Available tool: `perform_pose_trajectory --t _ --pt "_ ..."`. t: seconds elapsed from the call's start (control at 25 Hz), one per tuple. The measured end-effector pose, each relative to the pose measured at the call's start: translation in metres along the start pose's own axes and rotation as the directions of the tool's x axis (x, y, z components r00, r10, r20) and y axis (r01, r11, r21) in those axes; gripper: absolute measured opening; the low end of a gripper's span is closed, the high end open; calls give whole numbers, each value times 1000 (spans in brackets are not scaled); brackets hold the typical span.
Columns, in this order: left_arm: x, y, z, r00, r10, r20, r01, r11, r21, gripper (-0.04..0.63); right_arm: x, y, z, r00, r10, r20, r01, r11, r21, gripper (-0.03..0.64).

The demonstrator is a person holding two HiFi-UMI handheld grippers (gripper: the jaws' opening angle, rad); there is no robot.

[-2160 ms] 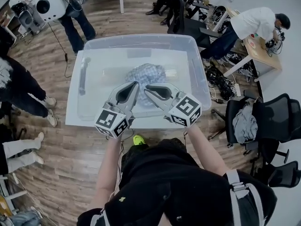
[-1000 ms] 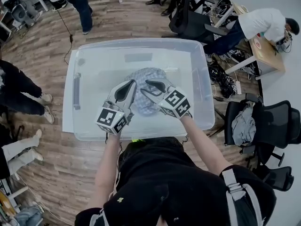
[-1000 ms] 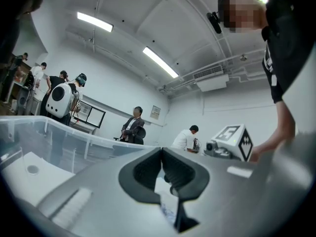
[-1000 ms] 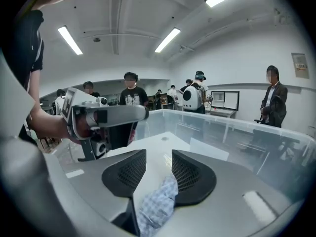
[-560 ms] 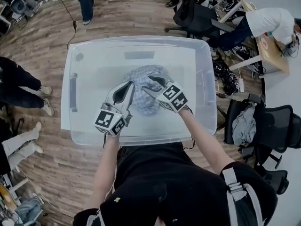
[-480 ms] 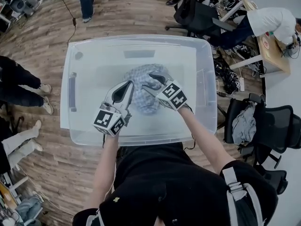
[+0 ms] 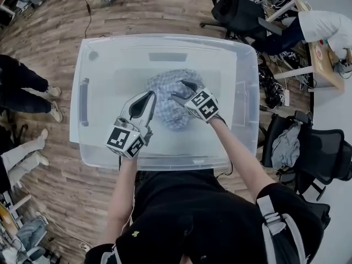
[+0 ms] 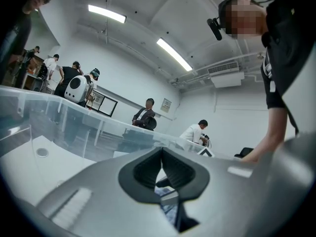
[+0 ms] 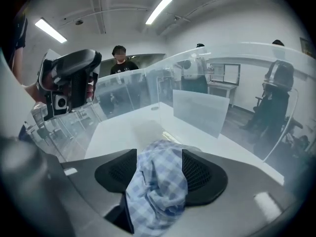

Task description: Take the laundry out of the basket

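A crumpled blue-and-white checked cloth [image 7: 166,87] lies in the middle of a large clear plastic bin [image 7: 165,38]. My right gripper [image 7: 181,91] is down on the cloth's right side. Its jaws are opening, and a loose fold of the cloth [image 9: 158,186] bulges up between the two dark pads. My left gripper [image 7: 149,97] hovers at the cloth's left edge, inside the bin. In the left gripper view its jaws [image 8: 161,152] meet at the tips with nothing between them, and a bit of checked cloth shows below.
The bin's clear walls [image 9: 207,68] rise all round both grippers. People stand on the wooden floor at the left [image 7: 22,89]. Office chairs [image 7: 308,147] and a desk with a seated person [image 7: 324,26] are at the right.
Both grippers have gone further into the bin. The right gripper has moved onto the cloth and its jaws have spread around a fold. The left gripper stays shut beside the cloth.
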State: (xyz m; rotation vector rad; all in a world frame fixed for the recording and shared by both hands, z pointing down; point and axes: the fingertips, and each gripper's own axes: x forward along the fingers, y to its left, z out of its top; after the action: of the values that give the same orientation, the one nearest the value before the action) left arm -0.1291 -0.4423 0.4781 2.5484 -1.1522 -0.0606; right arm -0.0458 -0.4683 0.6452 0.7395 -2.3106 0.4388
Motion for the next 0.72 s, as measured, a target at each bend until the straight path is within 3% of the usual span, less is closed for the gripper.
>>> perform_pose_trajectory --t 0.32,0.72 --pt "-1 5 -3 1000 19 -10 -19 1000 0 8 22 -11 -32 997 -11 -76 11 1000 5 328" --pt "-1 10 -3 999 38 -12 -38 999 5 8 52 -4 -66 987 -15 -163 -7 991 -134 437"
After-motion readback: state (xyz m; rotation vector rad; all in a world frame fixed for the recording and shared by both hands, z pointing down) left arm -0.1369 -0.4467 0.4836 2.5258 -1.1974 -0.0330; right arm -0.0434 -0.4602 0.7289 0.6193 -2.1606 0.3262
